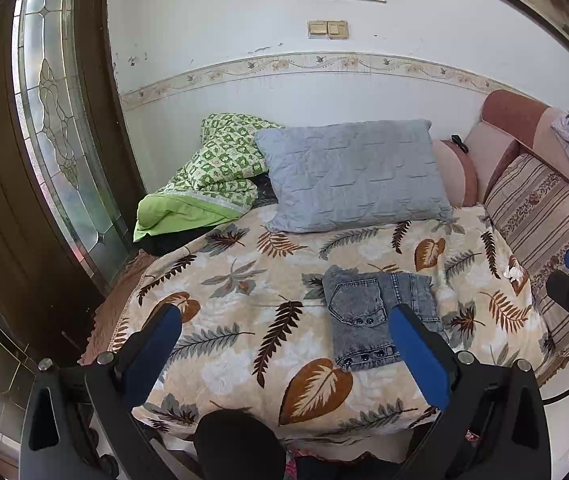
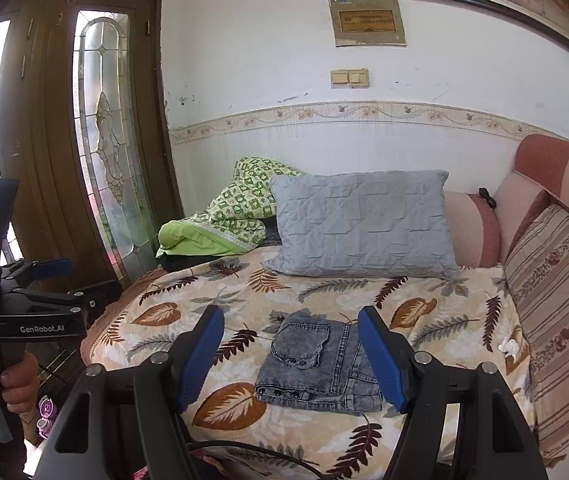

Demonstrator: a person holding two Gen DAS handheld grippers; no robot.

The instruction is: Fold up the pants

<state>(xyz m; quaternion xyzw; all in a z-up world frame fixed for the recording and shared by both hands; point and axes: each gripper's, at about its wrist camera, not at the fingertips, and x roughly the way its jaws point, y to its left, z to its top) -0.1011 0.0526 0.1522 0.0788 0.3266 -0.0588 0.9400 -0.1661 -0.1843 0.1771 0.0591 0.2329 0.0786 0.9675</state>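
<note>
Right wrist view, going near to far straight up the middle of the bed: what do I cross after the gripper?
Right gripper, open and empty → folded grey denim pants → bare stretch of the leaf-print bedspread → grey quilted pillow → white wall with the floral border strip → light switches.

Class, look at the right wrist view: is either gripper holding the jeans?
No. The folded jeans lie free on the leaf-print bedspread, between the right gripper's open fingers.

My bed wore a leaf-print cover [image 1: 244, 280]. A grey pillow [image 1: 352, 176] lay beside a green quilt [image 1: 220, 176]. A striped cushion [image 2: 560, 300] leaned nearby.
</note>
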